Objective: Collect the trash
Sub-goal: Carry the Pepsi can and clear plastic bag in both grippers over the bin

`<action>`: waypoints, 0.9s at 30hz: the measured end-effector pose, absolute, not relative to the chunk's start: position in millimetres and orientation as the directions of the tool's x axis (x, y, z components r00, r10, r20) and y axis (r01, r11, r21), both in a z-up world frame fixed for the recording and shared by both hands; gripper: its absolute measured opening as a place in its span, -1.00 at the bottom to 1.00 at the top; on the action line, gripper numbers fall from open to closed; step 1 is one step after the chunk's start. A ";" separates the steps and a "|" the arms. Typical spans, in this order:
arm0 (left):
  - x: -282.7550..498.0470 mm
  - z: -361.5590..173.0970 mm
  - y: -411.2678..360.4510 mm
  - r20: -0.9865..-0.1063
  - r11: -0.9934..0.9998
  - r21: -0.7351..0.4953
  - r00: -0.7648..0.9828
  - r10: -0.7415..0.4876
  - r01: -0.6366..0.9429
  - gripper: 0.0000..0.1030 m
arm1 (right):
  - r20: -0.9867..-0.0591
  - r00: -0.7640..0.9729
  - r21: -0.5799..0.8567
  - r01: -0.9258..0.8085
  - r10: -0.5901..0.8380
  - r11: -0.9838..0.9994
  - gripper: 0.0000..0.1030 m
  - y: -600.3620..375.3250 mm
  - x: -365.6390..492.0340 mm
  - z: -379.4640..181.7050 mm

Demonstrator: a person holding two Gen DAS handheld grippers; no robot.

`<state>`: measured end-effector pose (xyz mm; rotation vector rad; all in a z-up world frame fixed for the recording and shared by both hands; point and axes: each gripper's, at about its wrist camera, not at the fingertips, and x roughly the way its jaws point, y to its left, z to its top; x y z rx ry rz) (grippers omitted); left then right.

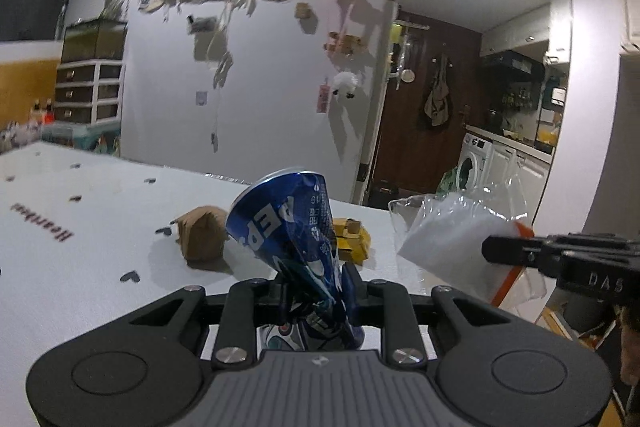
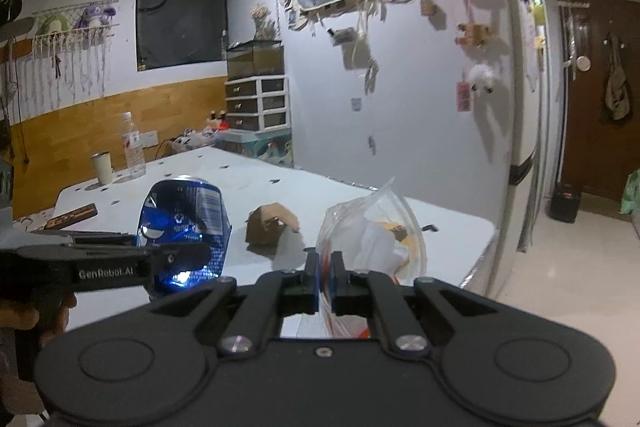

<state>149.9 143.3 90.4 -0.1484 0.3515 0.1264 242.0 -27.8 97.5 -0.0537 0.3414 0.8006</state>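
Trash time — my left gripper (image 1: 310, 291) squeezes the squashed blue can (image 1: 284, 227) up over the white table (image 1: 80, 227). My right gripper (image 2: 325, 281) pinches the clear bag (image 2: 372, 231) just beside it. Next I think I must open the bag's mouth — then drop the can in.

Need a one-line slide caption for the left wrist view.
Left claw grips a crushed blue can above the table; right claw holds a clear bag alongside.

White table (image 2: 256, 183) w/ brown carton (image 2: 270, 229), bottle (image 2: 133, 145), cup (image 2: 102, 167).
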 end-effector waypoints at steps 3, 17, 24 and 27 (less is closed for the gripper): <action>146.9 94.1 129.2 -0.344 0.985 -0.110 0.935 0.086 -0.130 -0.50 | -0.302 0.661 0.085 -0.699 0.687 0.710 -0.90 -42.5 235.4 102.3; 156.1 97.4 38.8 -0.326 0.998 -0.068 0.945 -0.026 0.004 -0.51 | -0.262 0.764 0.080 -0.591 0.589 0.803 -0.90 -136.1 210.8 106.2; 171.6 85.1 -14.8 -0.346 0.993 -0.074 0.932 -0.110 0.089 -0.51 | -0.278 0.813 0.086 -0.510 0.512 0.856 -0.90 -191.2 207.2 93.7; 179.8 76.4 -36.8 -0.361 0.989 -0.081 0.921 -0.145 0.124 -0.51 | -0.290 0.828 0.093 -0.475 0.480 0.875 -0.90 -214.5 207.3 85.9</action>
